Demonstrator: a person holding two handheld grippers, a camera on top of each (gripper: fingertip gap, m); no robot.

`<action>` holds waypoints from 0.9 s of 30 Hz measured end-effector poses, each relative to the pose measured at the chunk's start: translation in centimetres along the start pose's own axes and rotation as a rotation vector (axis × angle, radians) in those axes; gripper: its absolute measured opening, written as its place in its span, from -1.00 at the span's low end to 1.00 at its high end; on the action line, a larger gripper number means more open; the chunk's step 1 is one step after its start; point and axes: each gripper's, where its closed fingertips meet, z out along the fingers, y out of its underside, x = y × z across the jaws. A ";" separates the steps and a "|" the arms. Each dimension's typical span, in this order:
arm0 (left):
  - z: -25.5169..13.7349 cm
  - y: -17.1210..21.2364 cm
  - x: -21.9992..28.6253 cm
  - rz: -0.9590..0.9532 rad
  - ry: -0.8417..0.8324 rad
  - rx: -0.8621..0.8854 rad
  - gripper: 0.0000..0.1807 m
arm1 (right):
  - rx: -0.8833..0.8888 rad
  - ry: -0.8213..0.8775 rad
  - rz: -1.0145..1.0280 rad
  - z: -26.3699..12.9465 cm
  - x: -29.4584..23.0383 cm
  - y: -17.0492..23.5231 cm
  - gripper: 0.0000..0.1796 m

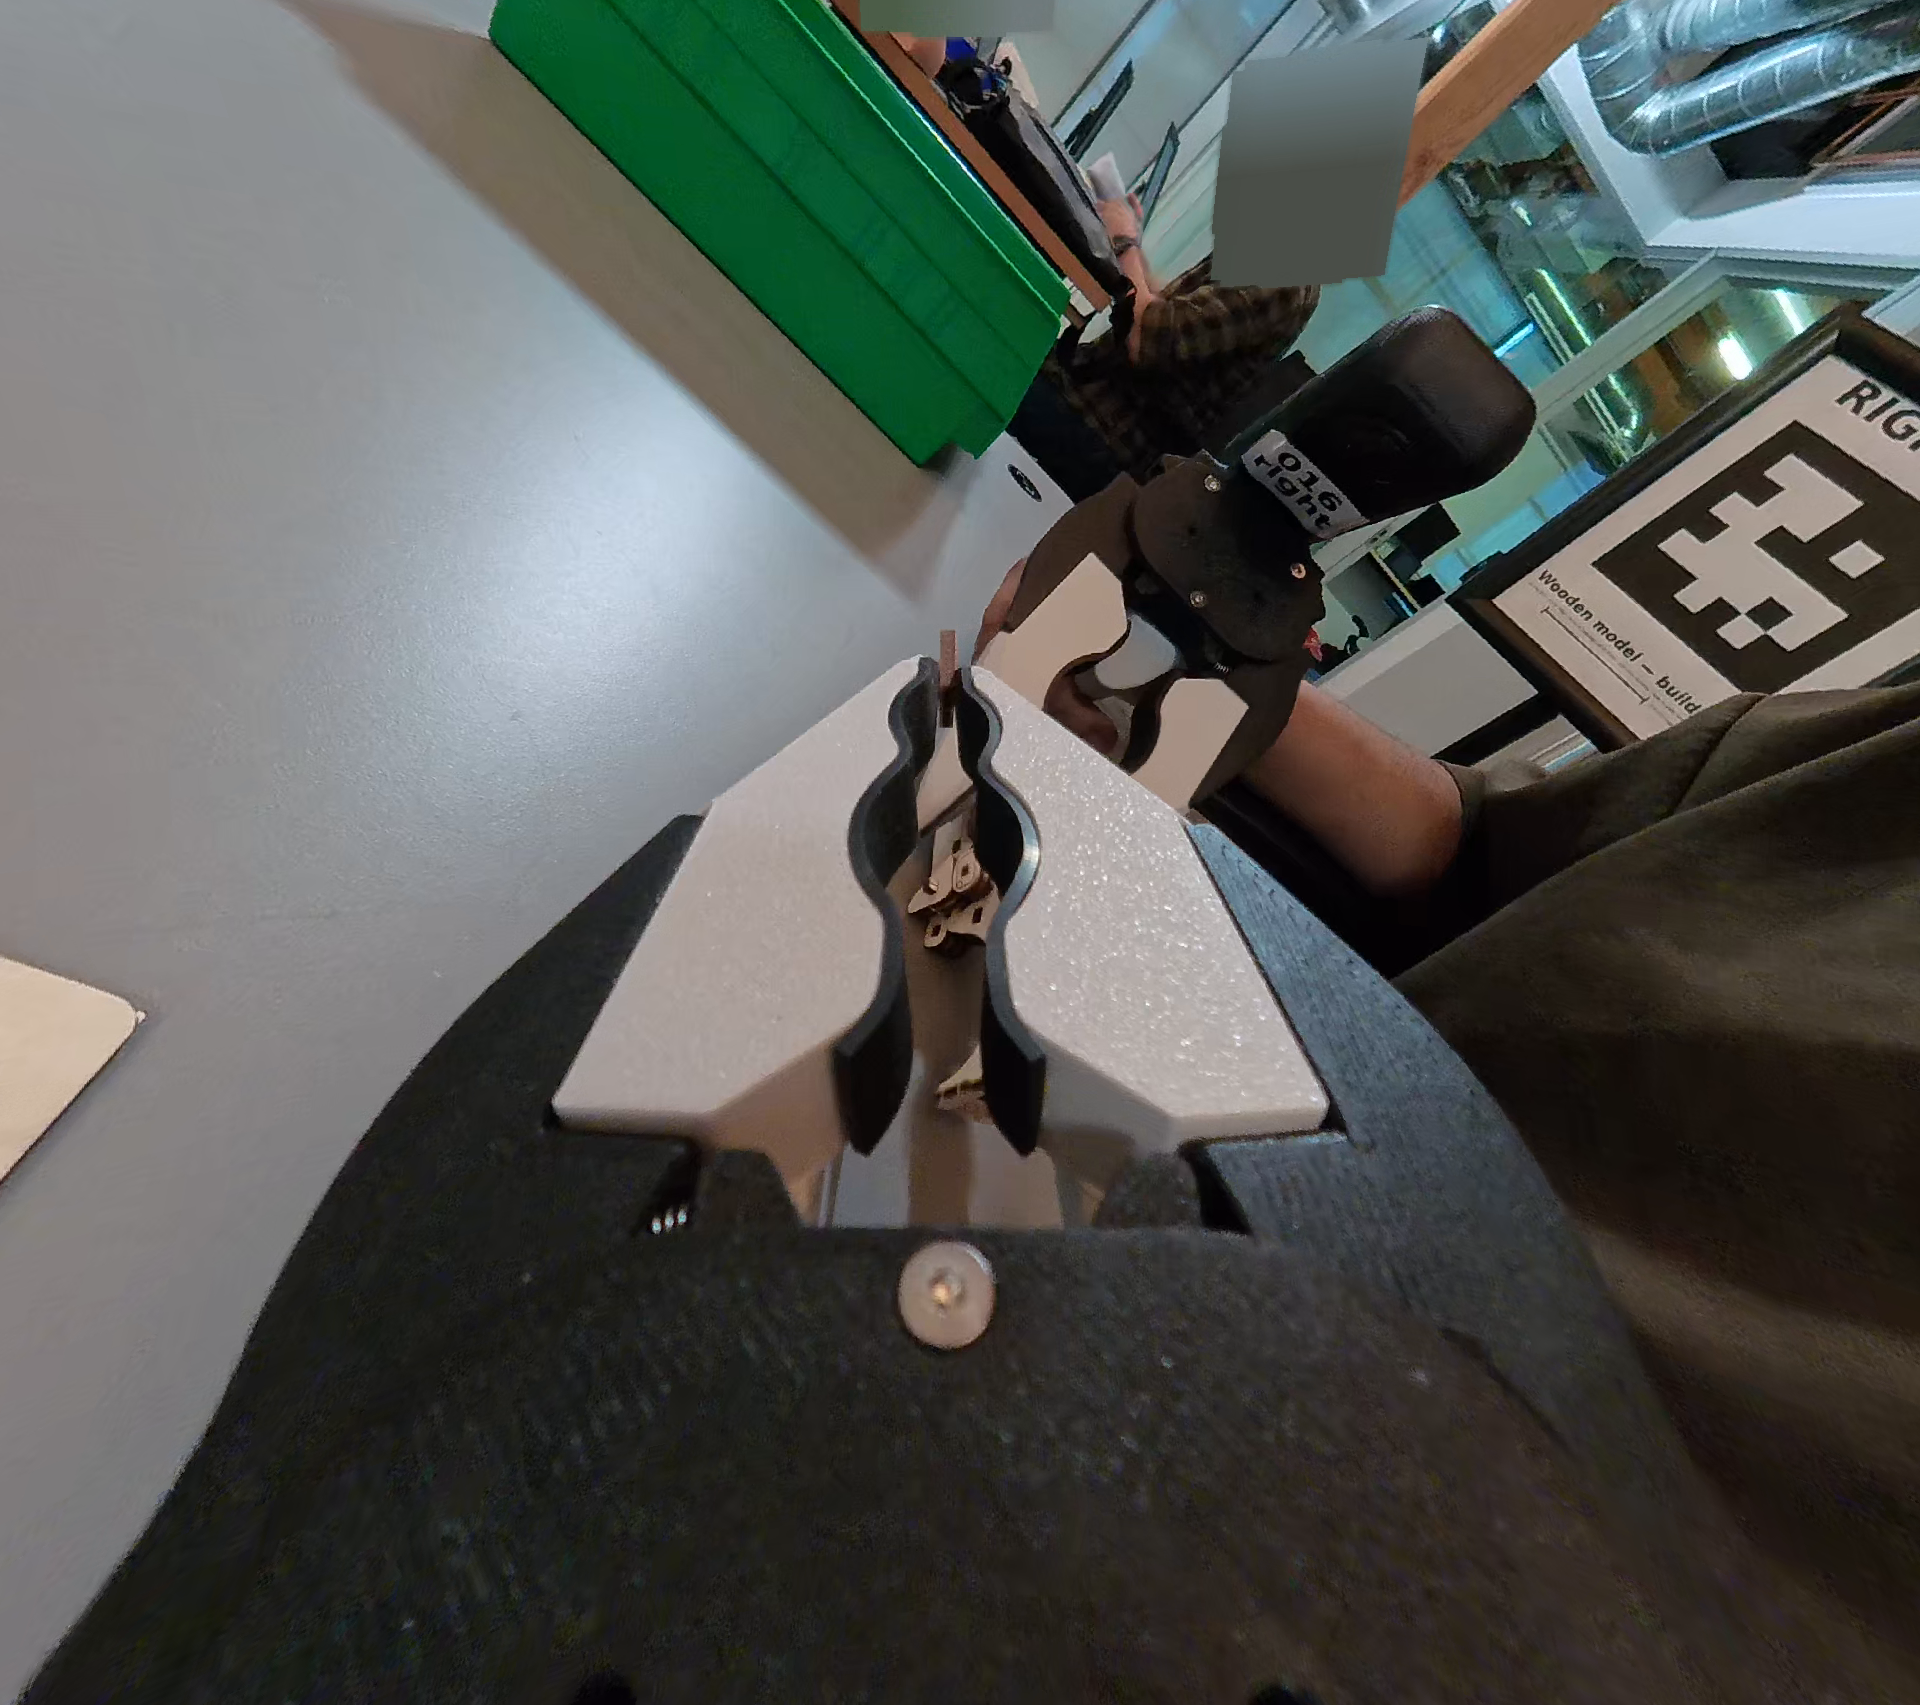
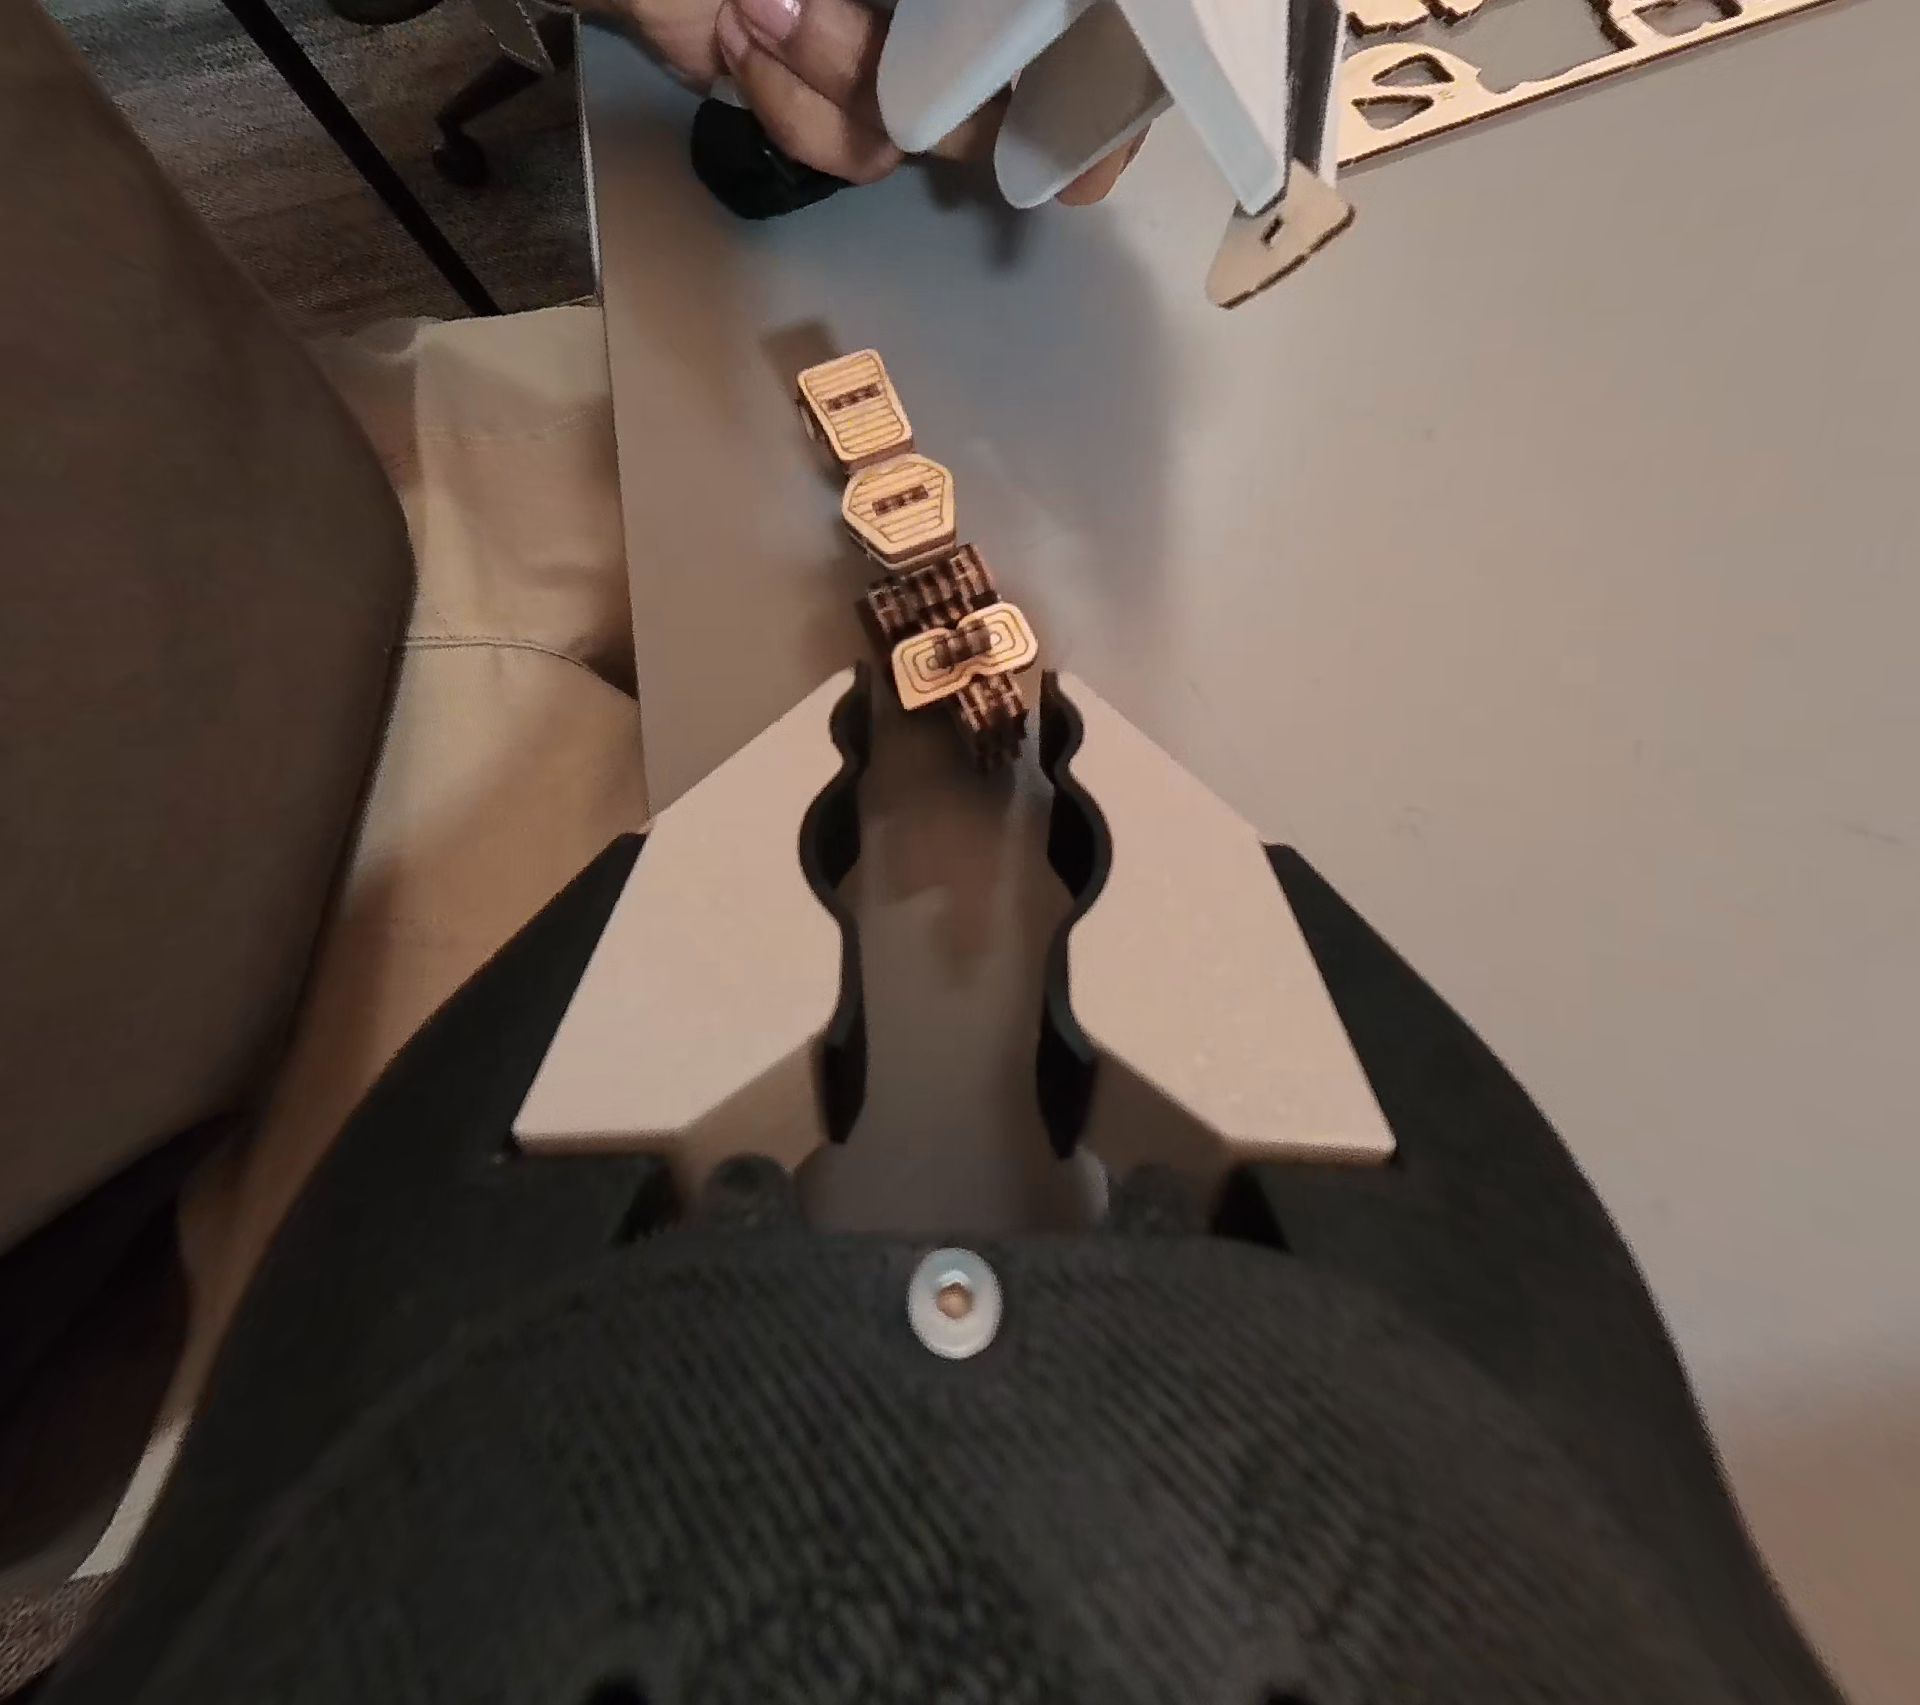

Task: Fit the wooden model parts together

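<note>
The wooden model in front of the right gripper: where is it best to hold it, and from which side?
Probably the slotted block at the near end of the model, approached endwise, jaws closing on its two flanks. Those flanks look flat and parallel, while the engraved plates on top face up and should stay free. The right gripper sits there now.

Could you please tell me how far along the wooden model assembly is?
Done: the slotted wooden model assembly already carries three engraved plates. In hand: the left hand-held gripper pinches a flat rounded wooden piece; the right hand-held gripper holds the assembly. Left: joining that piece.
</note>
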 end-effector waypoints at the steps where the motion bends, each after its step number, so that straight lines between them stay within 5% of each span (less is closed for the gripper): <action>1: 0.0 0.0 0.0 0.000 0.000 0.000 -1.00 | 0.010 -0.001 0.000 0.0 -0.1 -0.2 -0.65; 12: 0.0 0.0 -0.1 -0.006 0.001 -0.001 -1.00 | 0.029 -0.002 0.022 0.0 0.1 -0.6 -0.70; 27: -0.1 -0.2 -0.5 -0.055 -0.001 0.013 -1.00 | 0.231 -0.110 0.317 -2.6 1.5 -2.4 -0.75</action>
